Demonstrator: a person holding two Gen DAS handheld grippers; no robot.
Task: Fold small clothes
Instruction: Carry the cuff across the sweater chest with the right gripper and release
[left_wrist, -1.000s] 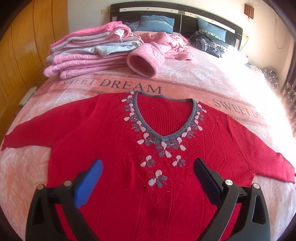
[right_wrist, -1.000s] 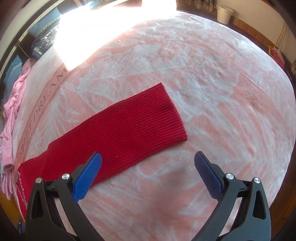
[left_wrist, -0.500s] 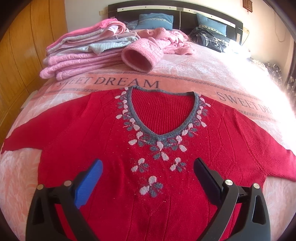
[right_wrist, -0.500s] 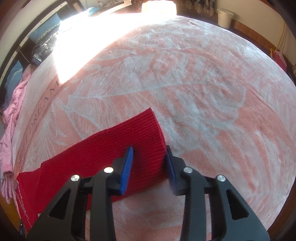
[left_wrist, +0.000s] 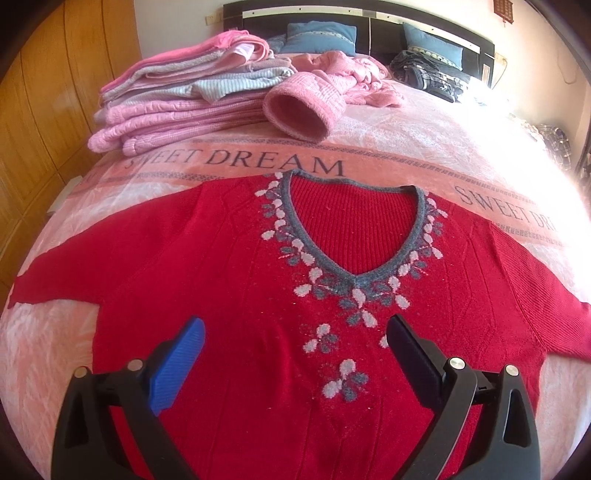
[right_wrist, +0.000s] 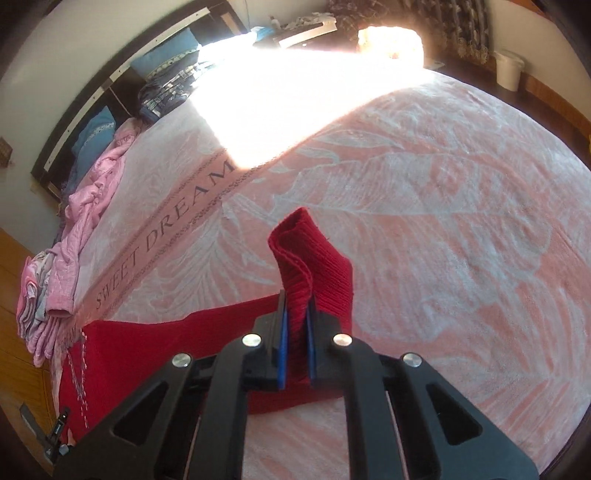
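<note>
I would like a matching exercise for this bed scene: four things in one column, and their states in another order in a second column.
1. left gripper
2. right gripper
3. red sweater
4. pink clothes stack

a. folded, piled near the headboard
b. open above the sweater's front
c. spread flat on the bedspread
d. shut on the sweater's cuff

Pairs: 1-b, 2-d, 3-c, 4-a

Sunlit bed (left_wrist: 424, 140), dark headboard (left_wrist: 369, 22), wooden wardrobe (left_wrist: 55, 92)
</note>
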